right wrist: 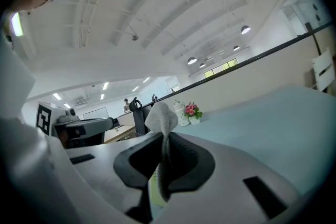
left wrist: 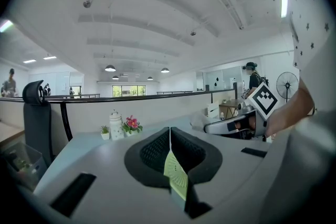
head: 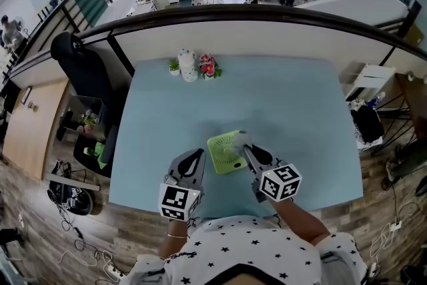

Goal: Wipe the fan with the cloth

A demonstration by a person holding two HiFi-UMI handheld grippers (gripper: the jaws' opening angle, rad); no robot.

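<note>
A small green fan (head: pixel 224 153) lies on the light blue table (head: pixel 287 110) near its front edge. My left gripper (head: pixel 199 156) is at the fan's left side. In the left gripper view its jaws stand closed on the fan's green grille (left wrist: pixel 176 174). My right gripper (head: pixel 248 151) reaches over the fan's right side, shut on a grey-white cloth (head: pixel 241 139). In the right gripper view the cloth (right wrist: pixel 161 116) sticks up from between the jaws, with a sliver of the green fan (right wrist: pixel 153 192) below them.
A white jar with a small plant and pink flowers (head: pixel 191 66) stands at the table's far edge. A black chair (head: pixel 81 67) is off the left side. Behind the table runs a dark railing (head: pixel 267 15). A white cart (head: pixel 370 80) is at the right.
</note>
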